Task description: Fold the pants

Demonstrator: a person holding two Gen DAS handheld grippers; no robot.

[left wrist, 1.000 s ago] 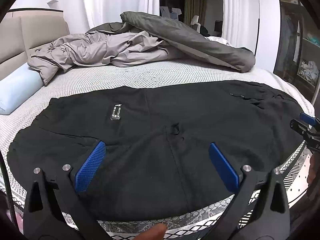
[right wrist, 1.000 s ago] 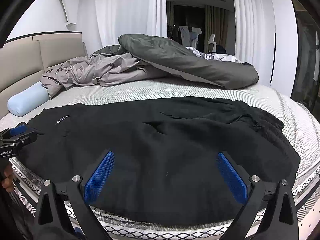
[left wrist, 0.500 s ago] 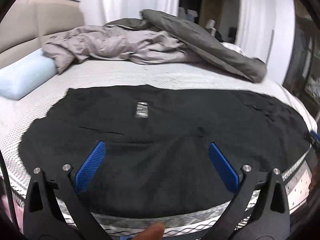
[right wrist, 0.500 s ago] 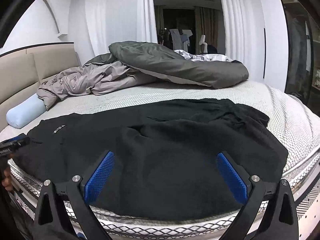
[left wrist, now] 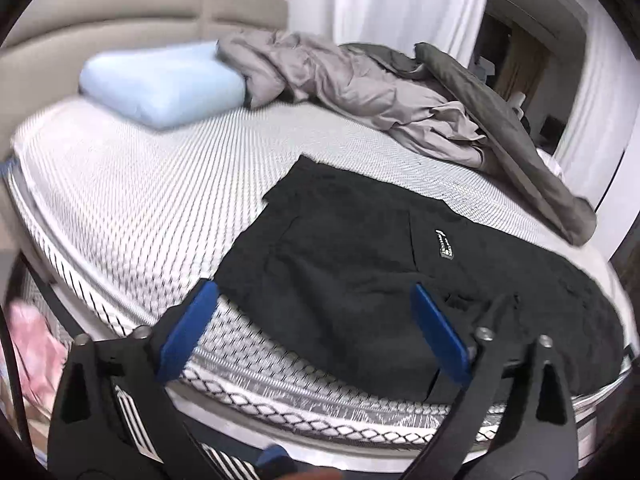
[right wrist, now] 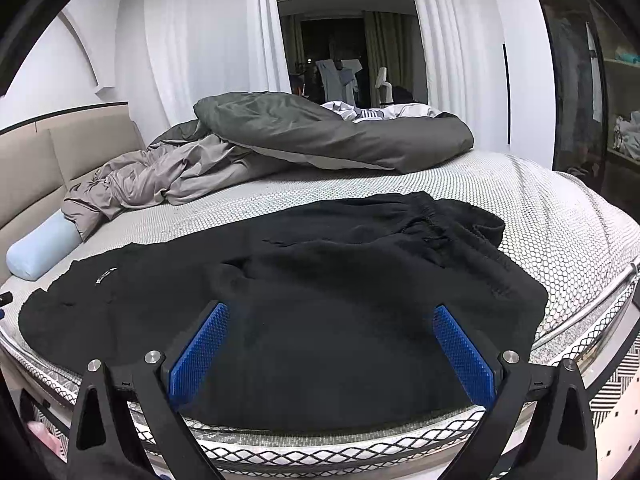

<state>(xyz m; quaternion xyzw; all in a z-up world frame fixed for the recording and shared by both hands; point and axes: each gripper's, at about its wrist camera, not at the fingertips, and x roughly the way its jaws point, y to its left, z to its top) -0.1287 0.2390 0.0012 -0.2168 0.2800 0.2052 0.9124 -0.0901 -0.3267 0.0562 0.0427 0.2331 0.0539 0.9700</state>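
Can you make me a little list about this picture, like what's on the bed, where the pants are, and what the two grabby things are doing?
place: a bed with a patterned white mattress cover
pants: black pants spread flat near the front edge, not folded yet
label: small white tag on the pants
pillow: light blue pillow by the headboard
blankets: crumpled grey bedding piled at the back
left gripper: open, jaws just closing a little, nothing between them, over the left end of the pants
right gripper: open, above the pants, holding nothing
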